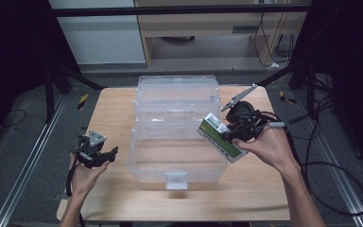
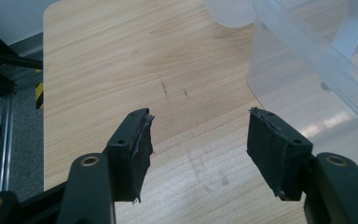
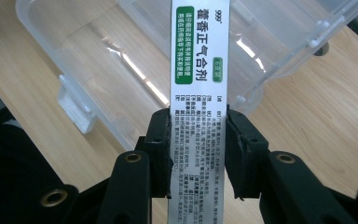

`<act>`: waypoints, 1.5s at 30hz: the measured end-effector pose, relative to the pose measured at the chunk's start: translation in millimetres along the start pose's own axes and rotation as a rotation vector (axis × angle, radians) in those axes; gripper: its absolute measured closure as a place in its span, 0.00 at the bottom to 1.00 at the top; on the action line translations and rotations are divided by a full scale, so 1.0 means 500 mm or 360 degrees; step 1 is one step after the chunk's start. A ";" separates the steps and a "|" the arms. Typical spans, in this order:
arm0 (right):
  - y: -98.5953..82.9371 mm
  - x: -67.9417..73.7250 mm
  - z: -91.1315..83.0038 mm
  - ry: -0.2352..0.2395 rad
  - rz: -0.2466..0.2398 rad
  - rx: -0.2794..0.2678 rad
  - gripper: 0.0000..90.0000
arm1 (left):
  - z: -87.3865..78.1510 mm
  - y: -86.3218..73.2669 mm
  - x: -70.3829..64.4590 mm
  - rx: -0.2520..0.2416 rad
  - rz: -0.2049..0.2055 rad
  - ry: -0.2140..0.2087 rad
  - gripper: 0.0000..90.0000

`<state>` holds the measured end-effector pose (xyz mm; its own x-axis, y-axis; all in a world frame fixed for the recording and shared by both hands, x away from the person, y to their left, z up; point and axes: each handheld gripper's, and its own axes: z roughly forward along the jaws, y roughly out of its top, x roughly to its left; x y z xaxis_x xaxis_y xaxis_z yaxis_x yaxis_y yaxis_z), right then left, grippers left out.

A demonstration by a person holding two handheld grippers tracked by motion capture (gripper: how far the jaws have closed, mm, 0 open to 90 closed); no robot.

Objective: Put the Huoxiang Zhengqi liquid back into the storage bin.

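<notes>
The right gripper (image 3: 198, 154) is clamped on the box (image 3: 199, 70), held over the bin (image 1: 177, 137) rim (not yet inside). Lowering and release remain; the left gripper (image 2: 198, 144) idles, jaws apart.

left gripper (image 1: 105, 156): black, grey 3-cornered plate | right gripper (image 1: 230, 133): black, brass-ringed screw holes, possibly frayed pads | forearms bare

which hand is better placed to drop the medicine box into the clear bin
Right: its hand-held gripper is shut on the medicine box at the clear bin's rim. The left hand-held gripper is open over bare table.
</notes>
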<state>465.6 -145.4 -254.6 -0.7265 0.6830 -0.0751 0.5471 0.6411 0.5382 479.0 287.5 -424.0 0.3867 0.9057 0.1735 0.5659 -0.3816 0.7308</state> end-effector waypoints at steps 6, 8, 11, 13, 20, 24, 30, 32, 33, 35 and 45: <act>0.013 0.001 0.011 0.0038 -0.0044 -0.0011 0.72 | 0.001 0.000 0.000 0.0005 0.0001 -0.0001 0.44; 0.017 0.002 0.015 0.0055 -0.0057 -0.0012 0.72 | 0.001 0.000 0.002 0.0003 -0.0003 0.0001 0.44; 0.023 0.003 0.021 0.0069 -0.0080 -0.0016 0.72 | 0.001 -0.001 0.002 0.0005 -0.0001 0.0001 0.44; 0.027 0.002 0.027 0.0086 -0.0089 -0.0005 0.72 | 0.001 -0.001 0.001 0.0005 0.0000 0.0001 0.44; 0.034 0.004 0.043 0.0125 -0.0149 -0.0009 0.72 | 0.003 -0.001 0.002 0.0009 -0.0001 0.0001 0.44; 0.037 0.007 0.052 0.0156 -0.0207 -0.0020 0.72 | 0.004 -0.001 0.001 0.0014 0.0005 -0.0001 0.44; 0.043 0.007 0.066 0.0228 -0.0269 0.0012 0.72 | 0.006 -0.002 0.000 0.0022 0.0003 0.0000 0.44; 0.045 0.007 0.072 0.0244 -0.0300 0.0025 0.72 | 0.006 -0.003 0.000 0.0024 0.0005 0.0002 0.44; 0.046 0.007 0.075 0.0258 -0.0312 0.0032 0.72 | 0.006 -0.003 0.000 0.0023 0.0004 0.0001 0.44; 0.048 0.008 0.082 0.0284 -0.0332 0.0052 0.72 | 0.006 -0.003 0.001 0.0022 0.0003 0.0001 0.44; 0.059 0.009 0.109 0.0352 -0.0470 0.0109 0.72 | 0.007 -0.003 0.002 0.0027 0.0004 0.0002 0.44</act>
<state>501.4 -104.2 -284.9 -0.9253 0.3779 -0.0316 0.3216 0.8262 0.4626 480.9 288.2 -427.4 0.3870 0.9051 0.1762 0.5771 -0.3868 0.7193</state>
